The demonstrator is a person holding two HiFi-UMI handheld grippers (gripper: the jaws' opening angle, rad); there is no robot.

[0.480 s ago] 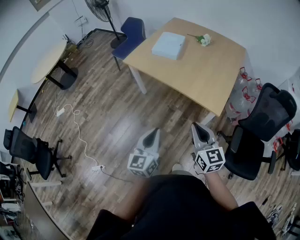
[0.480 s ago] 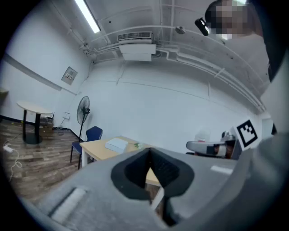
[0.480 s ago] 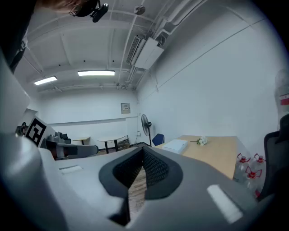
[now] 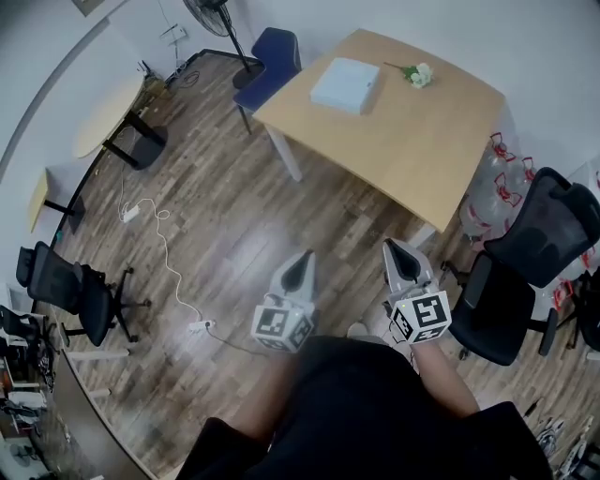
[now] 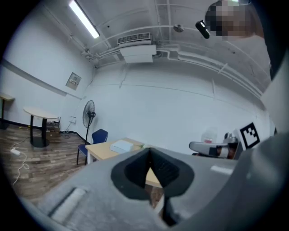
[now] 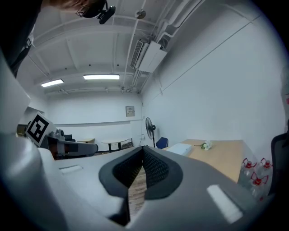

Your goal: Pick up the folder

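Folder (image 4: 345,84) untouched on table (image 4: 412,159); pickup not begun.
It lay near the table's far edge, with flowers (image 4: 419,74) toward the far corner. The left gripper (image 4: 305,258) and right gripper (image 4: 394,251) were held well short of the table, jaws closed on nothing. Approach, grasp and lift remained. Only the head view showed the floor between; only the gripper views showed the pads meeting.

fan (image 4: 204,9): cut by top edge; far-right chair (image 4: 591,319): cut by right edge

Flowers (image 4: 419,74) lie on the wooden table (image 4: 412,141), blue chair (image 4: 272,58) beside it.
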